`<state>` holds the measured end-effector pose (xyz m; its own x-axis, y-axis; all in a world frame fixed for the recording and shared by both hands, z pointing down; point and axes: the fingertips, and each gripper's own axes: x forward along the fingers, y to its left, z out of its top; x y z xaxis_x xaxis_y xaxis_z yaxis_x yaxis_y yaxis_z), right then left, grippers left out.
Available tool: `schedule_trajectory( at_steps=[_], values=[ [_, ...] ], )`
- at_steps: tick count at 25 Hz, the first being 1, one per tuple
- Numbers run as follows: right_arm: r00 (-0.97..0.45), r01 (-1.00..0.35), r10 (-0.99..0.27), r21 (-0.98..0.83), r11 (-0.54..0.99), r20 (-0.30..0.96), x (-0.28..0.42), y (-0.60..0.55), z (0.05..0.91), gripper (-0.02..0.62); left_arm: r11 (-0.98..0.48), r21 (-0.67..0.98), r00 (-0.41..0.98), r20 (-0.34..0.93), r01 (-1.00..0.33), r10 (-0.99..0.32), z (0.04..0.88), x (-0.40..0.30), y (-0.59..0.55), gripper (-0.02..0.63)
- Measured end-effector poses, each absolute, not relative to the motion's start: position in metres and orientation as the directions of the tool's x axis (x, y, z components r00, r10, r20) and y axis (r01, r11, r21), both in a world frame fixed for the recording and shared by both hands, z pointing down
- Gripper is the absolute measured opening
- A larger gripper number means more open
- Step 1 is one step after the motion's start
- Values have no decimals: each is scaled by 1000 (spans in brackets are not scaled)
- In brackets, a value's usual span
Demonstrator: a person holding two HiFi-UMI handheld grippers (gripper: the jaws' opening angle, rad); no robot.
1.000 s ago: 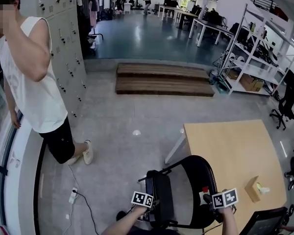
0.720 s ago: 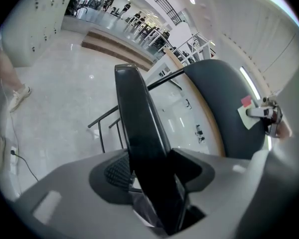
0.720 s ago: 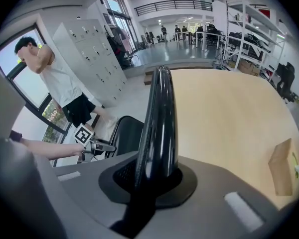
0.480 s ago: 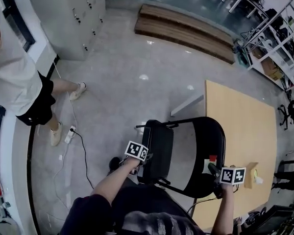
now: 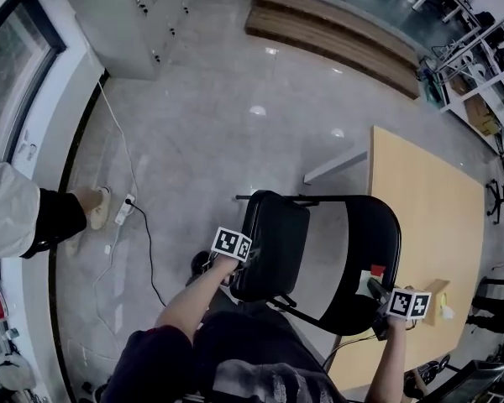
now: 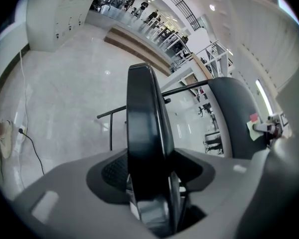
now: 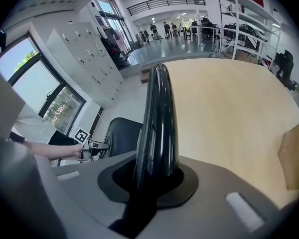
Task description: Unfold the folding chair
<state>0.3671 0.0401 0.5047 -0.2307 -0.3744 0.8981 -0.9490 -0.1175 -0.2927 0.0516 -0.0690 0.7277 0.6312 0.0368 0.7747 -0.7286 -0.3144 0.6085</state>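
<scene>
The black folding chair (image 5: 319, 254) stands on the grey floor just beside the light wooden table (image 5: 428, 191), against its long edge. The curved backrest (image 5: 371, 242) is on the table side and the padded seat (image 5: 269, 238) on the side away from the table. Bare floor shows between the two panels, and thin frame bars join them at the end farther from the person.

The left gripper (image 5: 240, 257) holds the seat's near edge. In the left gripper view the jaws of this gripper (image 6: 149, 183) stand wide, and the thick seat (image 6: 144, 118) fills the space between them edge-on, both pads against it.

The right gripper (image 5: 378, 290) is at the backrest's near rim, right over the table's edge. In the right gripper view the jaws of this gripper (image 7: 157, 178) are nearly together around the thin glossy backrest (image 7: 157, 113) – they have just eased open slightly, yet the panel sits clamped between them.

A small cardboard box (image 5: 441, 311) rests on the table, near the right gripper. Well away from the table, across the floor, a person (image 5: 21, 221) stands by a power strip (image 5: 122, 211).
</scene>
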Motion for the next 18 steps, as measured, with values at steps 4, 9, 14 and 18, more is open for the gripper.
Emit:
schedule_trajectory(
  at_steps=[4,9,14,18],
  values=[
    [-226,-945,-384,-298,-138,895,366,37,505,66,-263,587,607,795,-765,10,738,43,-87,256],
    [-236,-936,-382,-314,-157,893,360,37,515,64,-232,617,637,771,-752,-13,761,20,-98,264],
    [-235,-926,-386,-326,-191,892,354,31,523,66,-236,634,659,751,-736,-40,776,5,-118,267],
    [-239,-912,-384,-342,-226,892,339,34,530,60,-241,627,650,760,-741,-22,798,-6,-128,275]
  ],
)
